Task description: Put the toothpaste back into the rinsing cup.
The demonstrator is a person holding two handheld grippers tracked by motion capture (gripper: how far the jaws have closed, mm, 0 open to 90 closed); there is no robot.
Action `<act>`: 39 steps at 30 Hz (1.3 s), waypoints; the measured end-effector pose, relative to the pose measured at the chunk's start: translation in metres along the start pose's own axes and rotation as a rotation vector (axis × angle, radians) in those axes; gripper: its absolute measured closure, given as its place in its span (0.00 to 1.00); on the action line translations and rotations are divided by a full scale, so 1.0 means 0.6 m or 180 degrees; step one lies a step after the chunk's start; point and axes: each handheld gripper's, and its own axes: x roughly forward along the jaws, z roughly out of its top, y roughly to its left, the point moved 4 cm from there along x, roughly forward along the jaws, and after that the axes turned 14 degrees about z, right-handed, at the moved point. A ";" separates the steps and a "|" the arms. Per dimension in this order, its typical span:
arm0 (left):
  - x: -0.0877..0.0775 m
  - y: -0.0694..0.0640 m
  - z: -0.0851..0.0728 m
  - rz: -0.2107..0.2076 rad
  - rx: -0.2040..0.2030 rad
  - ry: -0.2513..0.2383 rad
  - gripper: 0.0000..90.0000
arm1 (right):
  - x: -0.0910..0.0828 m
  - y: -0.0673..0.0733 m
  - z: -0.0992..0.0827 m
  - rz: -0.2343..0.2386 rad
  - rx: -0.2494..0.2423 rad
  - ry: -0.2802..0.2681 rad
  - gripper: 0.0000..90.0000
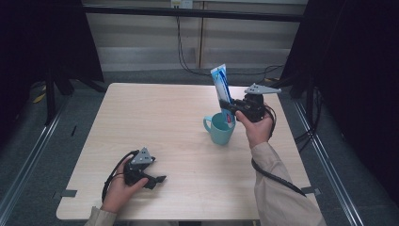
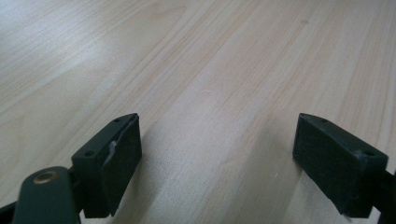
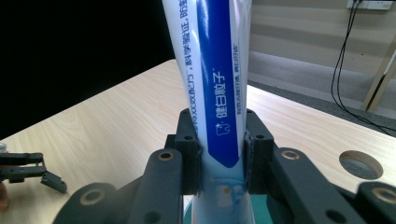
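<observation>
The right gripper (image 1: 234, 107) clamps a white-and-blue plastic toothpaste tube (image 1: 221, 89) upright, its lower end already inside the teal ceramic mug (image 1: 220, 129); only releasing remains. Well left of the mug, the left gripper (image 1: 157, 179) rests wide open, empty

Overhead and tongs cameras share the table (image 1: 155, 122).

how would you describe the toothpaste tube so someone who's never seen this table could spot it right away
Start at the pale wooden table and go to its right side, where a light blue mug stands. The toothpaste tube rises out of that mug, clamped near its lower end by the right gripper. It is the tall, flat, white and blue thing with printed lettering, leaning slightly.
</observation>
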 end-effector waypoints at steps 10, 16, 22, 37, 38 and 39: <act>0.000 0.000 0.000 0.0003 0.0002 -0.0005 0.17 | 0.015 -0.008 -0.004 -0.0033 -0.0003 0.0020 0.81; -0.001 0.001 0.000 0.0001 0.0018 0.0015 0.17 | 0.021 -0.012 -0.009 -0.0060 -0.0011 0.0021 0.81; -0.001 0.001 0.000 0.0005 0.0017 0.0013 0.17 | 0.026 -0.017 -0.016 -0.0078 0.0002 0.0024 0.81; -0.001 0.000 0.000 -0.0005 0.0015 0.0016 0.17 | 0.031 -0.028 -0.034 -0.0112 0.0012 0.0061 0.80; -0.001 0.000 0.000 -0.0004 0.0016 0.0017 0.17 | 0.031 -0.029 -0.035 -0.0123 0.0001 0.0069 0.80; -0.001 0.001 0.000 0.0005 0.0022 0.0009 0.17 | 0.031 -0.029 -0.035 -0.0124 0.0008 0.0069 0.80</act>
